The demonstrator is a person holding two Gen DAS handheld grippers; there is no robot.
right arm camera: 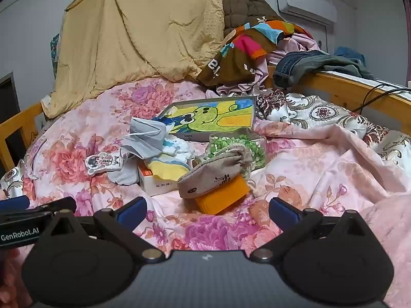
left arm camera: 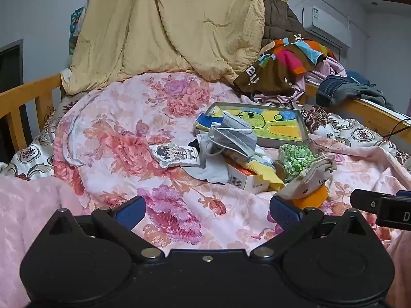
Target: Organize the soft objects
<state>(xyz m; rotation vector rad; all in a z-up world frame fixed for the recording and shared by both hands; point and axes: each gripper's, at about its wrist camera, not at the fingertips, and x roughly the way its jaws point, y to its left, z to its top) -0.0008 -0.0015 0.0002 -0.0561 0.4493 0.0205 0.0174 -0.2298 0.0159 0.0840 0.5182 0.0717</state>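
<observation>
A small pile lies on the floral bedspread: a grey face mask, a yellow and white cloth, a beige drawstring pouch over an orange object, and a flat cartoon charm. In the right wrist view the mask, pouch and orange object lie just ahead. My left gripper is open and empty, short of the pile. My right gripper is open and empty, just before the orange object.
A white box, a jar of green pieces and a tin with a cartoon lid sit in the pile. A yellow quilt and heaped clothes fill the back. Wooden bed rails run along both sides.
</observation>
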